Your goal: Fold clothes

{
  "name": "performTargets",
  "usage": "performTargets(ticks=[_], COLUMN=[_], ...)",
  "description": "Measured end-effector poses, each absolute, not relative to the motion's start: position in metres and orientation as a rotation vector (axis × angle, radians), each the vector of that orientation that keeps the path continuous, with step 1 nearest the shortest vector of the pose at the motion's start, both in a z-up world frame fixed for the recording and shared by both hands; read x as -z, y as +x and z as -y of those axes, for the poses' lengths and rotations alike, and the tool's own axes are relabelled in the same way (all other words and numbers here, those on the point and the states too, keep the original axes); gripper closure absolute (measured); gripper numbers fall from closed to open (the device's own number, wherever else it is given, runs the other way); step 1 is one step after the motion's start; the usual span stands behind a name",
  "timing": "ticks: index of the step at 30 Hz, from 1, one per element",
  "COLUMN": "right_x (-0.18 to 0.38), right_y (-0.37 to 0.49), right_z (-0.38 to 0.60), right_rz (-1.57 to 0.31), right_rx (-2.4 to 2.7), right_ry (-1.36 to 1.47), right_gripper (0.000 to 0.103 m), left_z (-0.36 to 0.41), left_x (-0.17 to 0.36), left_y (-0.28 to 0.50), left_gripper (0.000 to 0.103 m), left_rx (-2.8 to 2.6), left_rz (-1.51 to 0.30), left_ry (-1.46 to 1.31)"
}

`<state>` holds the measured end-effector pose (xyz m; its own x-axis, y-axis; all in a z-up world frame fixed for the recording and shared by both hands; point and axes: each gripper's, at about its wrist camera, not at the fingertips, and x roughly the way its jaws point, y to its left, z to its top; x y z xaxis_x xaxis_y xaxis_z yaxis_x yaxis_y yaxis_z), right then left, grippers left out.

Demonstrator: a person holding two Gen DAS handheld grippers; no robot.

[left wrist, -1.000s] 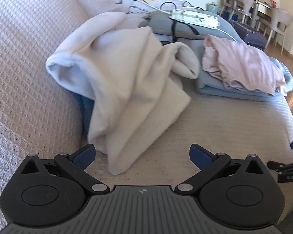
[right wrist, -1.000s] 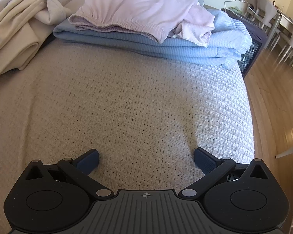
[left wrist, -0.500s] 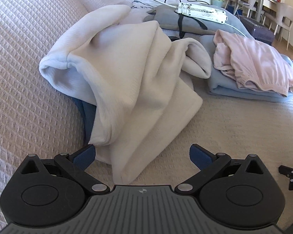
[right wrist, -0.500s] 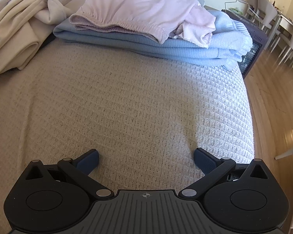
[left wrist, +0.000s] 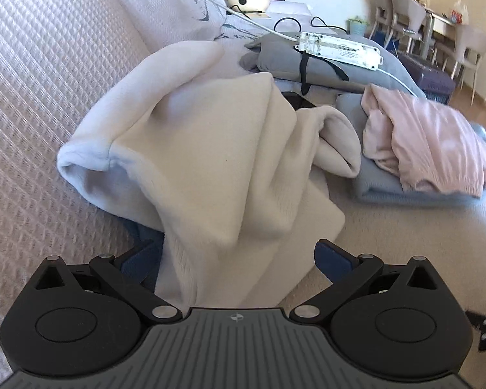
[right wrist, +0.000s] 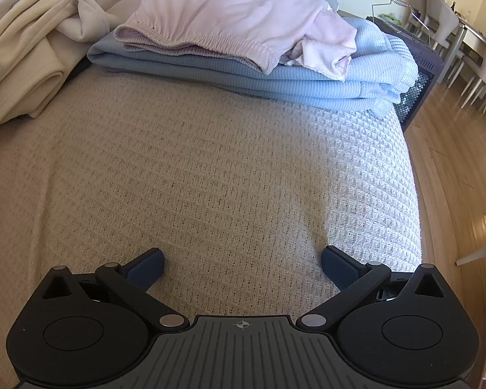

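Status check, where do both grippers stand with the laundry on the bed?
Left gripper open, straddling the crumpled cream fleece garment. Right gripper open over bare waffle-weave bedspread. Pink garment stacked on folded blue blanket, clear.

Quick count of what's on the bed [right wrist: 210, 162]: one crumpled cream garment [left wrist: 210, 168] toward the left side, one pink garment [right wrist: 230, 22] on top of one folded blue-grey blanket [right wrist: 307, 81] near the far right edge, plus one grey folded piece [left wrist: 275, 61] further back with one white power strip [left wrist: 340, 48] on it. Two grippers too. Chairs [left wrist: 405, 9] beyond the bed: at least three.
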<state>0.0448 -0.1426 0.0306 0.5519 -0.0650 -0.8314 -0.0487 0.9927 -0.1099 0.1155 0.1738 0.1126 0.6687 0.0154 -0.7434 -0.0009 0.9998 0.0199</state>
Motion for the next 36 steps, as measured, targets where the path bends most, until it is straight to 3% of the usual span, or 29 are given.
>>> performTargets(ticks=[18, 36], right_x=[-0.036, -0.04], right_y=[0.047, 0.043], right_z=[0.146, 0.156], right_rz=[-1.001, -1.03], right_rx=[0.017, 0.049], right_ry=[-0.109, -0.057], right_gripper=[0.0, 0.0], left_z=[-0.079, -0.02], left_x=[-0.128, -0.139], left_y=[0.069, 0.035], left_gripper=[0.0, 0.0], left_rx=[0.135, 0.341], left_rz=[-0.768, -0.813], left_ry=[0.091, 0.167])
